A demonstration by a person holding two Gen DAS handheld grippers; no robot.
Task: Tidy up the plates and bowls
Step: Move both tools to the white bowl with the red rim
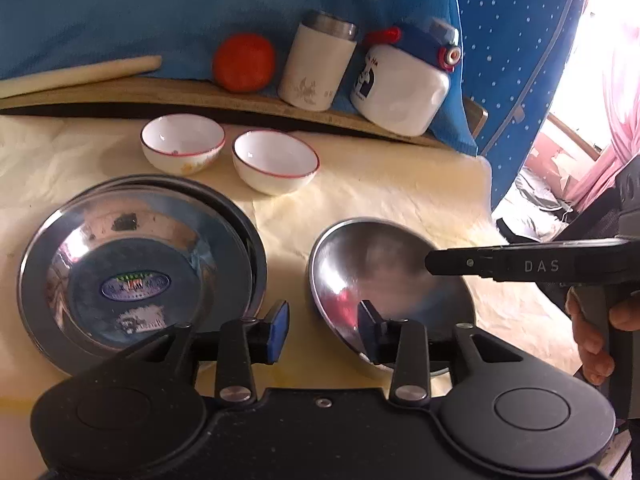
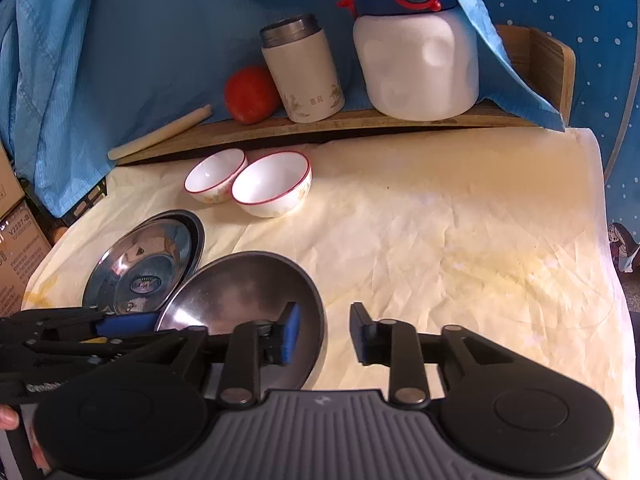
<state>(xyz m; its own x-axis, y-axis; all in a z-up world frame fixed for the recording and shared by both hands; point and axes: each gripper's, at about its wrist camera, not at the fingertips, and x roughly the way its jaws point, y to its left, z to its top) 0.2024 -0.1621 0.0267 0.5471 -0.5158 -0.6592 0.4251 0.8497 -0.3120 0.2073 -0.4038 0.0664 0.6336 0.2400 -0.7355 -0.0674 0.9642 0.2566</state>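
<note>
Left to right: your stacked steel plates [image 1: 140, 264] sit flat on the cream cloth [image 1: 400, 184], far left. Just beside them the steel bowl [image 1: 384, 276] rests tilted on the cloth. Your left gripper [image 1: 324, 330] has its jaws apart, straddling the bowl's near rim, pads not pressing. Your right gripper [image 2: 325, 334] is likewise parted, left finger over the bowl's rim, nothing clamped. Two white red-rimmed bowls [image 1: 228, 158] stand side by side behind, near the wooden shelf [image 1: 240, 100].
</note>
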